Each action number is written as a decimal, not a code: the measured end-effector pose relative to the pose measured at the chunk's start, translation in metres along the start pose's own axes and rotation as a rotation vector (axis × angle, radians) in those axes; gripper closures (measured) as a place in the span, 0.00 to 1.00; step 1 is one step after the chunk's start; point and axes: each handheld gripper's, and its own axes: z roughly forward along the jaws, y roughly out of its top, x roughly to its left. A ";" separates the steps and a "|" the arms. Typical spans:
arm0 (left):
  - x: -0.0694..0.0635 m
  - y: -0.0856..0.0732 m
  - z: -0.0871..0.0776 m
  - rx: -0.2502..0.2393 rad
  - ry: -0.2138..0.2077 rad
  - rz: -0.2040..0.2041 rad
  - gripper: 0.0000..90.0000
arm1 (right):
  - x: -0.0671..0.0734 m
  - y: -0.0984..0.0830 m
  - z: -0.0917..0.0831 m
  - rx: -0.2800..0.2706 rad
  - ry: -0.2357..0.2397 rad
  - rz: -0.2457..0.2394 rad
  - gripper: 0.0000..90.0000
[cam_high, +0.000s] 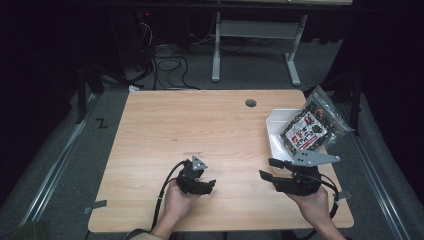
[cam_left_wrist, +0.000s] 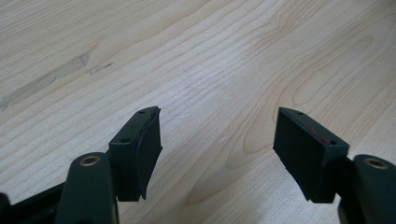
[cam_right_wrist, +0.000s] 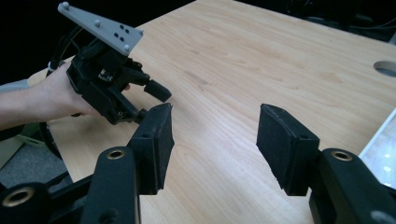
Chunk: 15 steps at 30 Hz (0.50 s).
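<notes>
My left gripper (cam_high: 206, 186) is held low over the wooden table (cam_high: 200, 125) near its front edge, left of centre. Its jaws stand wide open over bare wood in the left gripper view (cam_left_wrist: 217, 140), with nothing between them. My right gripper (cam_high: 268, 169) is at the front right and points left, open and empty (cam_right_wrist: 215, 135). The right gripper view has the left gripper (cam_right_wrist: 147, 102) farther off, in a hand. A clear snack bag (cam_high: 310, 125) with dark contents and a red and white label lies tilted in a white tray (cam_high: 274, 142) just beyond the right gripper.
A round cable hole (cam_high: 250, 103) sits near the table's far edge, also seen in the right gripper view (cam_right_wrist: 385, 67). The tray's white rim (cam_right_wrist: 380, 140) is at that view's right edge. Cables and a desk frame (cam_high: 255, 35) lie on the floor beyond.
</notes>
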 end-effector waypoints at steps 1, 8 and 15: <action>0.000 0.000 0.000 0.001 0.000 0.001 0.36 | 0.000 -0.004 0.002 0.006 0.005 0.005 0.52; 0.000 0.000 -0.001 -0.001 0.002 0.003 0.36 | 0.001 -0.013 0.007 0.019 -0.003 0.005 0.52; 0.000 0.000 -0.001 -0.001 0.002 0.004 0.36 | 0.002 -0.022 0.014 0.034 -0.005 0.015 0.52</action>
